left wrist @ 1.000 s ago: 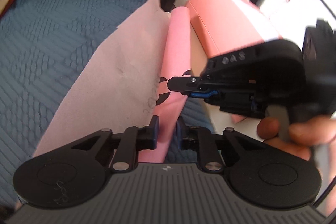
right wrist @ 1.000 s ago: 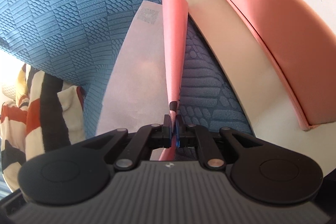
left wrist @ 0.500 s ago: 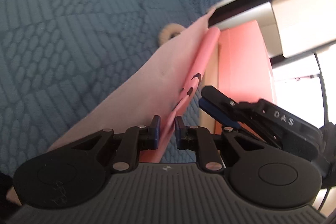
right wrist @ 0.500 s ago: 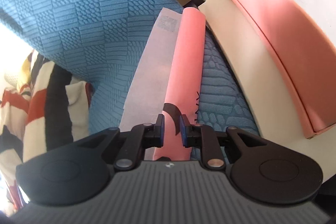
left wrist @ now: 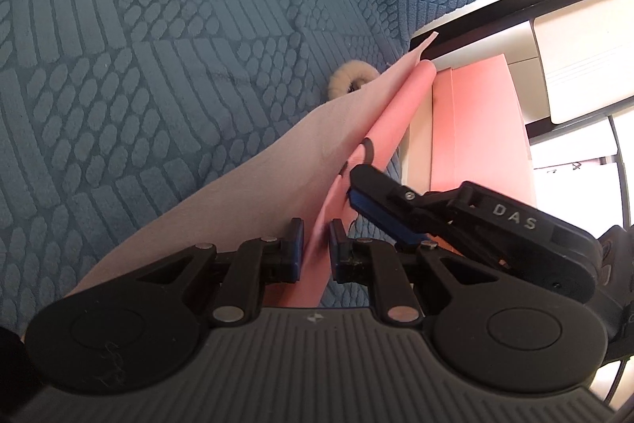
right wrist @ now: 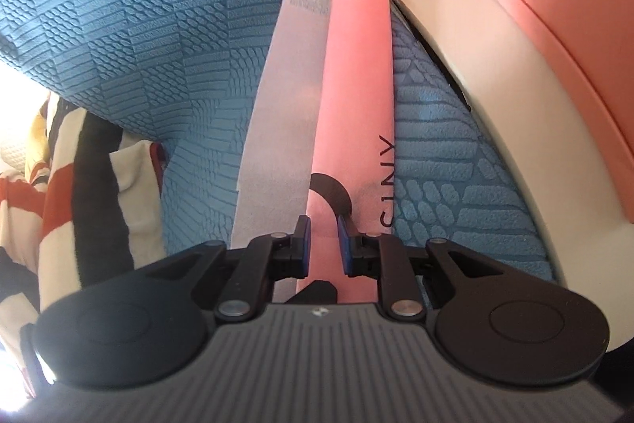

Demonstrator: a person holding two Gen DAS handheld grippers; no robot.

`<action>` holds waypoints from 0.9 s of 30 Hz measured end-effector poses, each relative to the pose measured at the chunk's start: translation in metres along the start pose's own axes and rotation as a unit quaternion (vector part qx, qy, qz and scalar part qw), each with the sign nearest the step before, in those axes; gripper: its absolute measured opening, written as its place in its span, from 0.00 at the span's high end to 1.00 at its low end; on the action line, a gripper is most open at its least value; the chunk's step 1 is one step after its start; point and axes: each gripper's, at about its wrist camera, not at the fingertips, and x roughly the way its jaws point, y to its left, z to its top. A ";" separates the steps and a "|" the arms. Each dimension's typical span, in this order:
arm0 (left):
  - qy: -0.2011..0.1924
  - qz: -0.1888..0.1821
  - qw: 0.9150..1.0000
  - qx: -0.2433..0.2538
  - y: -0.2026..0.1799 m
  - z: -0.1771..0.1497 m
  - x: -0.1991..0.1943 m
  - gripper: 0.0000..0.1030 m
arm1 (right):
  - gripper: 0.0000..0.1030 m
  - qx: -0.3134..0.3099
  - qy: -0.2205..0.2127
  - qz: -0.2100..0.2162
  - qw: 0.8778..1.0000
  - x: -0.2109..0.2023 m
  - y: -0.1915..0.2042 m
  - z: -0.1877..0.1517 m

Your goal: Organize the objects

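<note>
Bright daylight, blown-out glare at frame edges; strong fisheye curvature; sharp focus.

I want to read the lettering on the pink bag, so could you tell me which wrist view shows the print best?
The right wrist view: the pink bag faces the camera with black letters legible. The left wrist view shows the bag edge-on, with only a curved black mark.

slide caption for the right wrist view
Right gripper fingers straddling a pink printed paper bag over blue textured bedding.
</note>
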 end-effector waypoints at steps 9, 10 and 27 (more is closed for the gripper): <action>-0.040 0.017 0.999 0.032 -0.011 0.007 -0.020 0.83 | 0.85 0.014 0.002 -0.001 1.000 0.004 -0.007 0.000; -0.047 0.011 0.998 0.035 -0.013 0.007 -0.024 0.83 | 0.85 0.017 0.002 0.001 1.000 0.004 -0.008 0.000; -0.009 0.072 0.987 0.141 -0.031 -0.009 -0.013 0.83 | 0.60 0.054 -0.047 -0.004 0.997 -0.013 -0.024 0.010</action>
